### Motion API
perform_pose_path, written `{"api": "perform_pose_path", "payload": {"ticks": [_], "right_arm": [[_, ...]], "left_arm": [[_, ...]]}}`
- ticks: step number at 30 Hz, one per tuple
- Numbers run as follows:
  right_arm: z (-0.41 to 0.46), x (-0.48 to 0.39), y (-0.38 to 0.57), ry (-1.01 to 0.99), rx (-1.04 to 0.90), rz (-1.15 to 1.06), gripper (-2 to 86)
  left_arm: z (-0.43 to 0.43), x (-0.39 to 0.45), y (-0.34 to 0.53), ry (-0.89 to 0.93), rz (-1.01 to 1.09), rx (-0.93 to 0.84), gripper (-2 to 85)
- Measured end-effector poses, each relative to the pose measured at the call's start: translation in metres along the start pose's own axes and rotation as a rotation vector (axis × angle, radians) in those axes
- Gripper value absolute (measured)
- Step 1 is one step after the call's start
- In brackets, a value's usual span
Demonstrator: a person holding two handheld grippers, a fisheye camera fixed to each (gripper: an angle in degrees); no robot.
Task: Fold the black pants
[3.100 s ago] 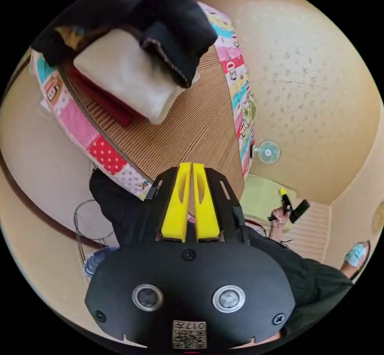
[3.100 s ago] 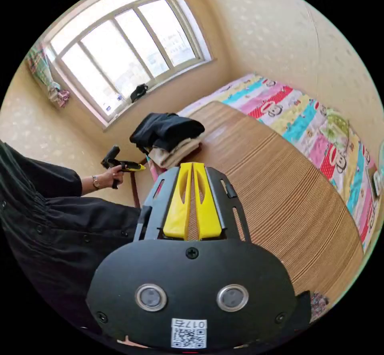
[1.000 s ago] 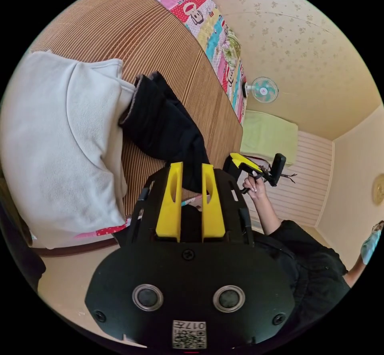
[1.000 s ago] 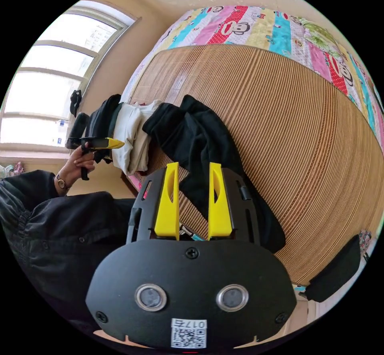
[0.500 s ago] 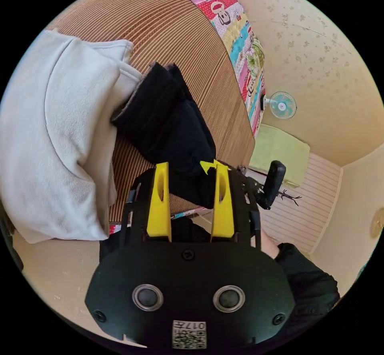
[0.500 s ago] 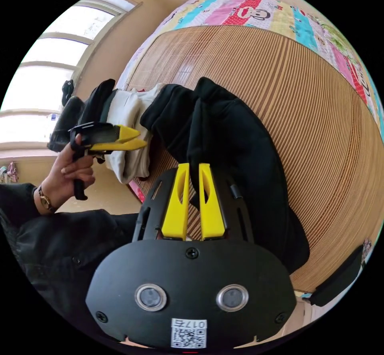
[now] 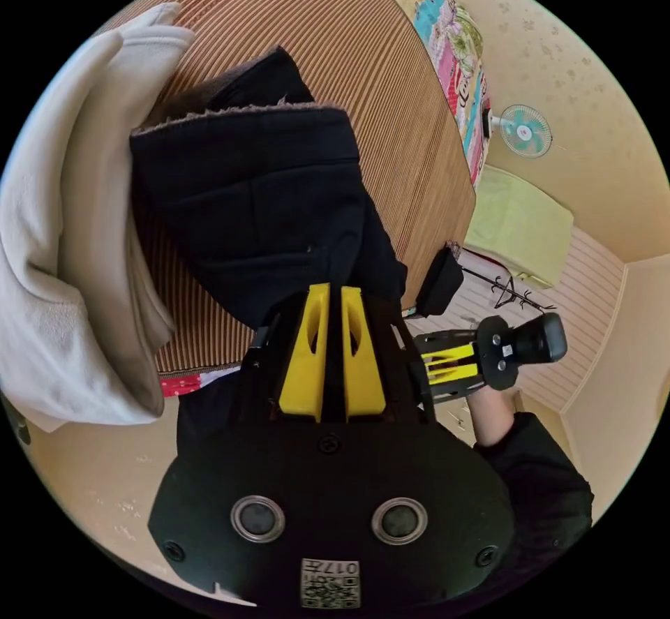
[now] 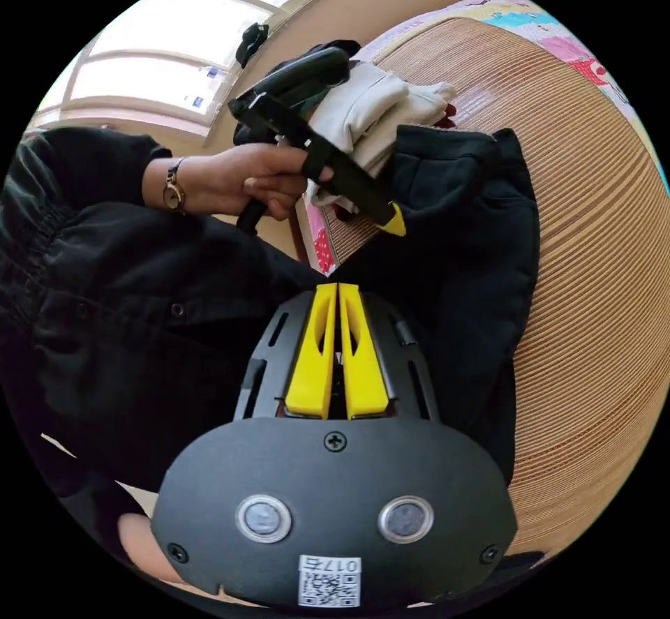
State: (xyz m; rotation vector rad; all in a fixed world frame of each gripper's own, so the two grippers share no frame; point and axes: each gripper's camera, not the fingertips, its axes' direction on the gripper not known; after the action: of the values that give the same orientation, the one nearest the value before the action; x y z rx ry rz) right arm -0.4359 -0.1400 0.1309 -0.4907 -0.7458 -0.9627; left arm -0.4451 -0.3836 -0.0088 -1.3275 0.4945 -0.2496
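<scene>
The black pants [image 7: 258,193] lie crumpled on the ribbed mat near the bed's edge, their fleece-lined rim turned towards the folded pile. In the left gripper view my left gripper [image 7: 331,296] is shut on a fold of the black cloth. In the right gripper view my right gripper [image 8: 338,292] is shut, tips pressed into the pants [image 8: 467,228] at their near edge. The left gripper [image 8: 395,222] also comes into the right gripper view, held in a hand with its tip on the pants. The right gripper [image 7: 428,366] shows beside the bed edge.
A pile of folded cream clothes [image 7: 63,263] sits right beside the pants on the brown ribbed mat [image 7: 391,88]. A colourful quilt [image 7: 453,40] borders the mat. A fan [image 7: 525,132] and a green box [image 7: 520,228] stand beyond. The person's dark clothing [image 8: 105,284] fills the near side under a window [image 8: 174,40].
The pants have come off the top of the folded pile and now lie on the mat. Both grippers opened around the black cloth and then shut on it.
</scene>
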Motion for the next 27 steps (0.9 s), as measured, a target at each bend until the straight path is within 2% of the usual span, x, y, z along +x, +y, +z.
{"api": "perform_pose_path", "payload": {"ticks": [2, 4, 6, 8, 9, 10, 12, 13, 15, 18, 20, 23, 25, 27], "right_arm": [[-0.045, 0.044, 0.011, 0.006, 0.248, 0.218, 7.9], [-0.058, 0.076, 0.019, 0.013, 0.335, 0.366, 11.0], [-0.050, 0.102, 0.020, 0.071, 0.292, 0.499, 12.8], [-0.012, 0.124, 0.018, 0.151, 0.081, 0.609, 12.3], [0.001, 0.125, 0.019, 0.137, 0.018, 0.616, 11.8], [0.021, 0.124, 0.021, 0.065, -0.049, 0.615, 7.8], [0.023, 0.109, 0.030, 0.051, 0.048, 0.658, 4.7], [0.016, 0.094, 0.043, 0.036, 0.167, 0.672, 4.0], [0.007, 0.073, 0.067, -0.052, 0.308, 0.670, 3.5], [-0.005, 0.043, 0.118, -0.255, 0.495, 0.664, 3.4], [-0.011, 0.018, 0.152, -0.393, 0.559, 0.633, 3.3], [-0.036, -0.008, 0.193, -0.532, 0.640, 0.557, 3.1], [-0.060, -0.026, 0.218, -0.573, 0.701, 0.493, 3.0], [-0.092, -0.045, 0.246, -0.606, 0.795, 0.422, 2.8]], "left_arm": [[-0.003, -0.005, 0.011, 0.027, 0.014, 0.014, 3.7], [-0.005, -0.011, 0.024, 0.041, 0.023, 0.033, 3.6], [-0.006, -0.018, 0.042, 0.062, 0.015, 0.052, 3.6], [-0.007, -0.024, 0.057, 0.065, 0.005, 0.084, 3.7], [-0.007, -0.027, 0.067, 0.055, -0.006, 0.105, 3.9], [-0.007, -0.029, 0.072, 0.049, -0.014, 0.115, 4.1], [-0.002, -0.035, 0.091, 0.036, -0.033, 0.145, 6.5], [0.000, -0.036, 0.095, 0.030, -0.035, 0.148, 7.5], [0.015, -0.037, 0.104, -0.006, -0.014, 0.118, 16.1], [0.047, -0.036, 0.110, -0.028, 0.032, 0.048, 17.9], [0.066, -0.036, 0.115, 0.001, 0.028, 0.029, 17.0], [0.078, -0.035, 0.131, -0.112, -0.027, 0.068, 10.6], [0.075, -0.030, 0.145, -0.050, 0.017, 0.114, 6.6], [0.061, -0.013, 0.170, 0.134, 0.158, 0.179, 5.1]]}}
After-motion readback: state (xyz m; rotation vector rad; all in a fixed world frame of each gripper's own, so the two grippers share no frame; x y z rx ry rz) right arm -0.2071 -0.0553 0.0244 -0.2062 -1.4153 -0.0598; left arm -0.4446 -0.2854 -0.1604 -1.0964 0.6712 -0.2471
